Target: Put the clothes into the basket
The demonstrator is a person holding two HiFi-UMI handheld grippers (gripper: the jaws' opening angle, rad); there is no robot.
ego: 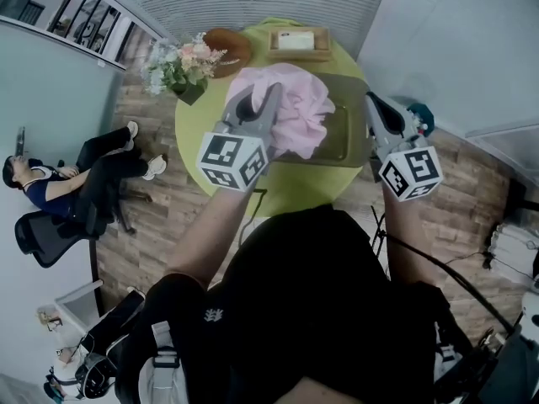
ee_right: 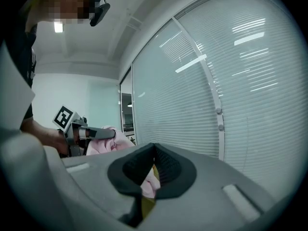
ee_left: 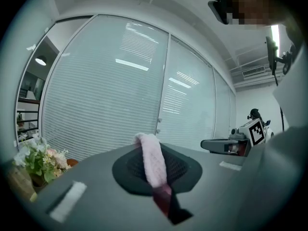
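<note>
Pink garment (ego: 296, 114) over basket (ego: 349, 140) rim, left tongs (ego: 261, 98) clamped on it (right tongs (ego: 375, 106) together, clear beside)

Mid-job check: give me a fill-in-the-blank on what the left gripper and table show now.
The left gripper is shut on a fluffy ___ cloth.
That cloth hangs above the olive-green rectangular basket on the round ___ table.
In the head view, the bouquet of flowers stands at the table's ___ edge.
Missing words: pink; yellow-green; left.
</note>
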